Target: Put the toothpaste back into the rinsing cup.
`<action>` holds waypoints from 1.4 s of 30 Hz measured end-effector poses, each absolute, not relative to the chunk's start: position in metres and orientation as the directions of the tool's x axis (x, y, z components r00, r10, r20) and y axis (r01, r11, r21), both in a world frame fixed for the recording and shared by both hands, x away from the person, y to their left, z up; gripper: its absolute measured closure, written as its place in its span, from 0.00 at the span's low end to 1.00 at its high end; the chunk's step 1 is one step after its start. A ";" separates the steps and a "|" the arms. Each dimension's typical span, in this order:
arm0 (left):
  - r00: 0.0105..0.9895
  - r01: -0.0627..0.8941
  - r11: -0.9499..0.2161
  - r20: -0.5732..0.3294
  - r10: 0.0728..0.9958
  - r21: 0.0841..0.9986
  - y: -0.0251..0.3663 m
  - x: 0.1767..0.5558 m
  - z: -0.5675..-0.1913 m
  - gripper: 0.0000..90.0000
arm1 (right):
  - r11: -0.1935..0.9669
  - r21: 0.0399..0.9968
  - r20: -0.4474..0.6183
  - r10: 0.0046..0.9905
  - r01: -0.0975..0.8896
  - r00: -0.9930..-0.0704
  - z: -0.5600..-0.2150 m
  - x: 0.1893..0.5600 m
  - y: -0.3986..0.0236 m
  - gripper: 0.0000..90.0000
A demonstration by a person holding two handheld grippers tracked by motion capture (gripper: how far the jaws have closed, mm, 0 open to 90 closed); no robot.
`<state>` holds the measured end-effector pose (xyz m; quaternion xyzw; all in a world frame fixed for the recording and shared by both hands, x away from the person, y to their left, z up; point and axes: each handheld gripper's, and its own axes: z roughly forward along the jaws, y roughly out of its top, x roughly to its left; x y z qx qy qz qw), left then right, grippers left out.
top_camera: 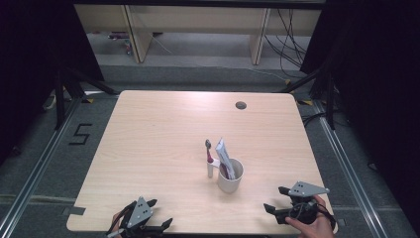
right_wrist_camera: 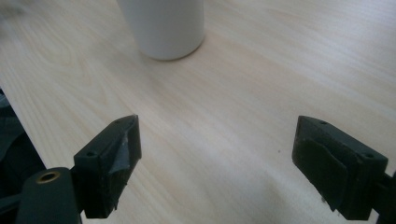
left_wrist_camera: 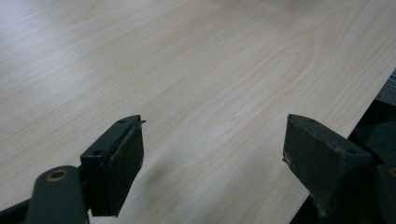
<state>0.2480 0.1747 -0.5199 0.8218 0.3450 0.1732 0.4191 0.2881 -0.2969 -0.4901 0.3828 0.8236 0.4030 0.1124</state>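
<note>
A white cup stands upright on the light wooden table, right of the middle; its lower wall is the white cup at the top of the right gripper view. A white tube with red print leans inside the cup. Touching the cup's left side is a toothbrush with a pink and white handle, head up. My left gripper rests open at the table's front left edge, the same left gripper with nothing between its jaws. To the cup's right, my right gripper is open, and the right gripper faces the cup with bare table between its jaws.
A round cable hole sits near the table's far edge. The floor beside the table carries a marked number 5 at the left. Black stand legs and cables lie beyond the far corners.
</note>
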 end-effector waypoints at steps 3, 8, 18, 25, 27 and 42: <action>0.701 0.426 -0.408 -0.010 0.713 0.808 0.175 0.248 -0.520 0.21 | 0.412 0.737 0.097 0.721 0.537 -0.686 -0.492 0.285 -0.297 0.19; 0.703 0.426 -0.418 -0.003 0.711 0.802 0.175 0.248 -0.519 0.21 | 0.429 0.726 0.092 0.715 0.538 -0.693 -0.494 0.279 -0.298 0.19; 0.692 0.431 -0.399 -0.012 0.722 0.810 0.172 0.248 -0.520 0.19 | 0.466 0.715 0.054 0.706 0.520 -0.706 -0.496 0.270 -0.302 0.19; 0.702 0.415 -0.429 0.018 0.712 0.803 0.170 0.248 -0.519 0.19 | 0.495 0.707 0.028 0.694 0.506 -0.719 -0.497 0.269 -0.301 0.19; 0.701 0.414 -0.424 0.015 0.713 0.806 0.169 0.248 -0.520 0.19 | 0.502 0.704 0.017 0.695 0.502 -0.719 -0.497 0.268 -0.300 0.19; 0.700 0.415 -0.424 0.016 0.714 0.805 0.169 0.248 -0.519 0.19 | 0.522 0.694 0.004 0.686 0.496 -0.728 -0.497 0.268 -0.299 0.19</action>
